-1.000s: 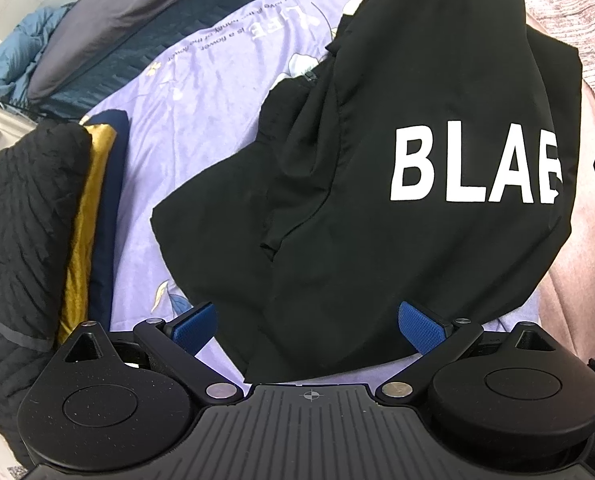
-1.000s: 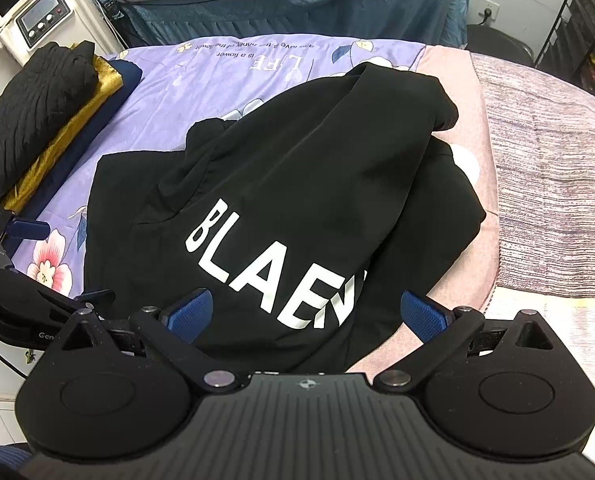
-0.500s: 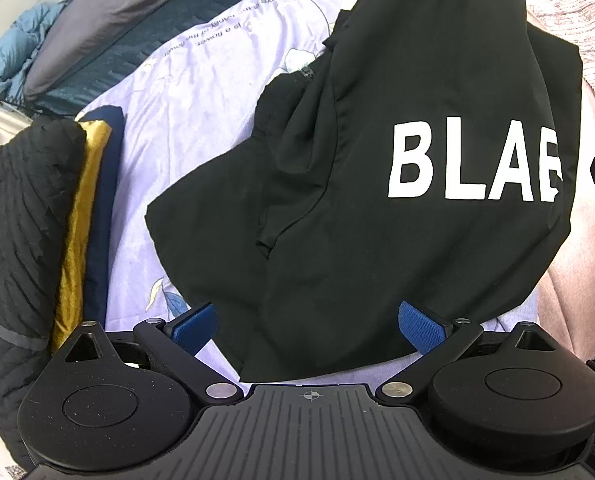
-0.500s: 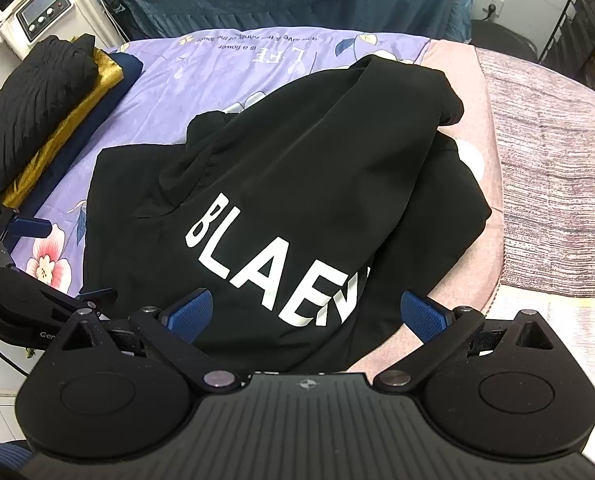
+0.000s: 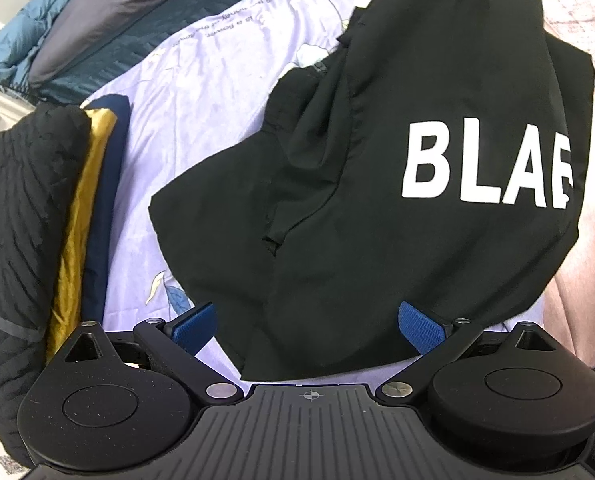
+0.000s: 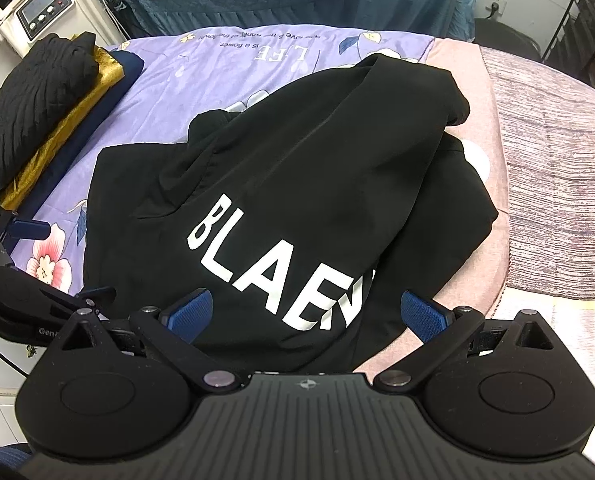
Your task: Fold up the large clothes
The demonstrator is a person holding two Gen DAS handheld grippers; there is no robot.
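A black hooded garment (image 5: 397,184) with white "BLAE" lettering lies loosely bunched on a lilac flowered bedsheet (image 5: 201,92); it also shows in the right wrist view (image 6: 297,184). My left gripper (image 5: 307,326) is open, hovering just over the garment's near hem with its blue pads apart. My right gripper (image 6: 307,314) is open too, above the hem near the lettering. Neither holds cloth. The left gripper also shows at the left edge of the right wrist view (image 6: 25,236).
A stack of folded clothes, black (image 5: 17,216) over gold (image 5: 77,220) over navy, sits at the sheet's left edge. A pink blanket (image 6: 493,160) and grey knit cover (image 6: 557,168) lie right. A white device (image 6: 37,4) stands behind the stack.
Both grippers drifted slightly; the garment sits a little further into view. Both stay open and the cloth has not moved.
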